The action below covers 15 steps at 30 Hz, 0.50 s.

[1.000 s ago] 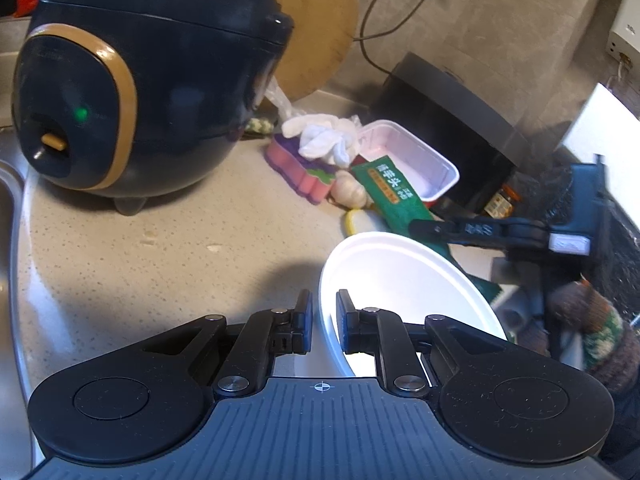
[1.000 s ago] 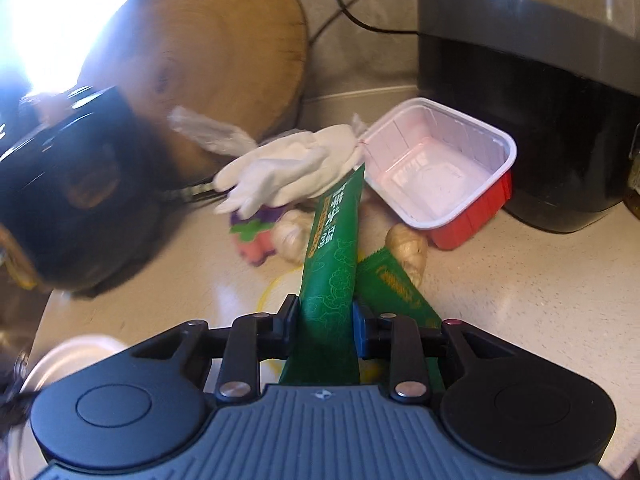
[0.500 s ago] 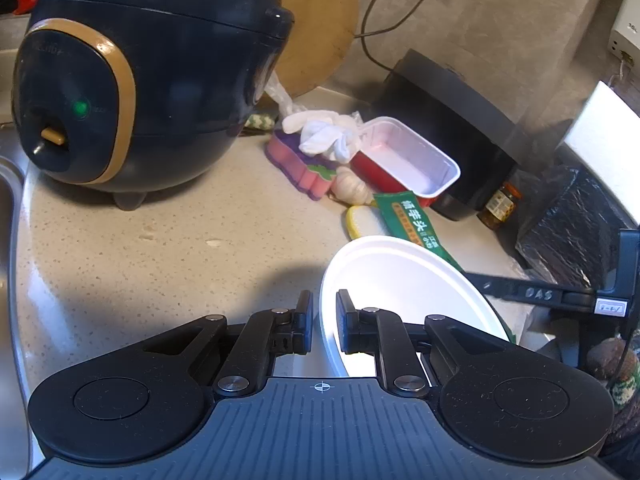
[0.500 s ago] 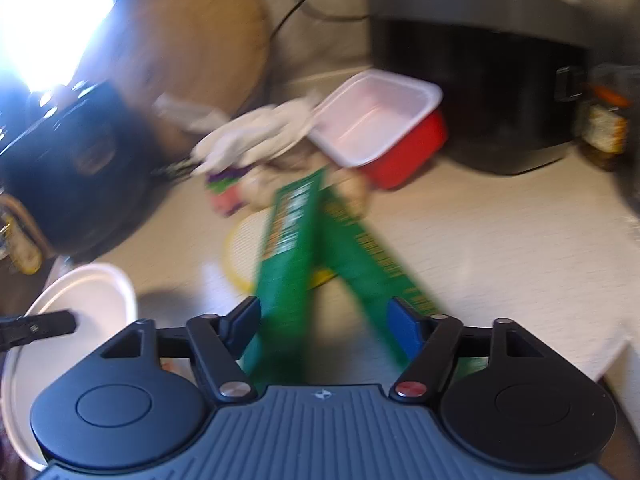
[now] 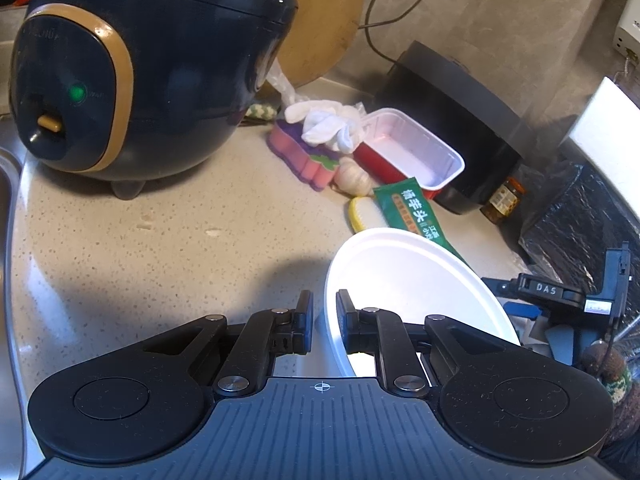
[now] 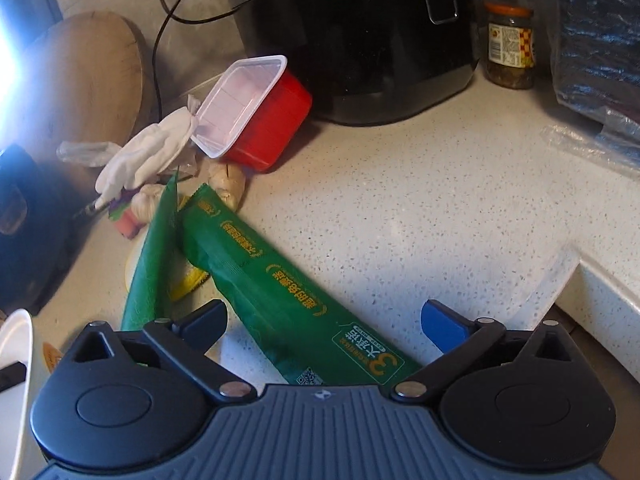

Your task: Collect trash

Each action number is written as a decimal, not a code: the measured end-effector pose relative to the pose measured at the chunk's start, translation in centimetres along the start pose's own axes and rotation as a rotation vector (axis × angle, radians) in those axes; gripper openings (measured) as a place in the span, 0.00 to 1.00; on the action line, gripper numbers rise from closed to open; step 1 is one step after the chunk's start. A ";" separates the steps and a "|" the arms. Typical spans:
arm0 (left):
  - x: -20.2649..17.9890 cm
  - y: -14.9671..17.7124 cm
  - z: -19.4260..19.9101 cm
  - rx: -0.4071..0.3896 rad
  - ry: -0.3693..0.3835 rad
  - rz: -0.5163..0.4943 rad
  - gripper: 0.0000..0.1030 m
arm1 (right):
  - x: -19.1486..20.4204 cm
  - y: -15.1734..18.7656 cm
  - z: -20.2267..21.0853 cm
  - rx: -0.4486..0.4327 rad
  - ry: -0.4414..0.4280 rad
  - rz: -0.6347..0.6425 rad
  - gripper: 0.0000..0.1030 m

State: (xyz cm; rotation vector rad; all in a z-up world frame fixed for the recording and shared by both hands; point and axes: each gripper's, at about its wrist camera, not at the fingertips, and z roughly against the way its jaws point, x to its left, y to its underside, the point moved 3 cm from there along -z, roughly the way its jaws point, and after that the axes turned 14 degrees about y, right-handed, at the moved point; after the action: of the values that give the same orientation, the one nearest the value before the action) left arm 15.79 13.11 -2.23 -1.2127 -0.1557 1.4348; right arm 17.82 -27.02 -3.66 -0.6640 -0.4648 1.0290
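Pinching the rim of a white bowl (image 5: 416, 280), the left gripper (image 5: 324, 316) has its jaws nearly closed; the right gripper (image 6: 324, 320) is spread wide and holds nothing, a green wrapper (image 6: 280, 300) lying on the counter (image 6: 400, 200) between its fingers

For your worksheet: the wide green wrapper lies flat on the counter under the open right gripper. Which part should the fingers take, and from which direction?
Take the green wrapper across its narrow width near the printed near end, coming down from above. It lies flat and long, so the open right gripper already spans both long edges; its far end is crowded by the second wrapper and ginger.
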 end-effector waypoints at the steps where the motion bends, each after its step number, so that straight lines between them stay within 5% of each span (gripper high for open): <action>1: 0.0 0.0 0.0 0.000 -0.001 -0.001 0.15 | 0.1 0.1 0.0 -0.006 0.007 0.009 1.00; 11: 0.1 0.0 0.0 0.000 -0.002 -0.001 0.15 | -0.6 0.2 0.4 0.022 -0.059 -0.026 1.00; 15: 0.0 0.0 0.0 -0.002 -0.002 -0.002 0.15 | 0.2 0.1 0.9 0.075 -0.112 0.058 0.99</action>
State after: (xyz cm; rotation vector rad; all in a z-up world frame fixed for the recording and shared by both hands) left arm 15.75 13.13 -2.27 -1.2126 -0.1603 1.4343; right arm 17.29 -26.61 -3.05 -0.5576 -0.5039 1.1368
